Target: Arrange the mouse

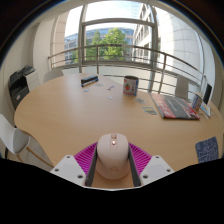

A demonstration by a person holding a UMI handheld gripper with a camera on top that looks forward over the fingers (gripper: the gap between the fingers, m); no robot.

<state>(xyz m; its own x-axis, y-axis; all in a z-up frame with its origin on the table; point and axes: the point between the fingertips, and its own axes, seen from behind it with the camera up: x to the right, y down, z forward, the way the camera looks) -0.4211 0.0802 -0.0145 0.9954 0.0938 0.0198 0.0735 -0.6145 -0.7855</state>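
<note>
A beige computer mouse point(112, 157) with a small red light at its wheel sits between my two fingers, its nose pointing forward. My gripper point(112, 150) is shut on the mouse, with the magenta pads point(86, 156) pressing on its left and right sides. The mouse appears held above the near edge of the round wooden table point(65, 115). The mouse's underside is hidden.
Across the table stand a small tin point(130, 86), a dark flat object point(90, 80), loose papers point(108, 88) and a red magazine point(175, 106). A blue patterned item point(206, 150) lies at the near right. A white chair point(14, 140) stands at the left, and windows lie beyond.
</note>
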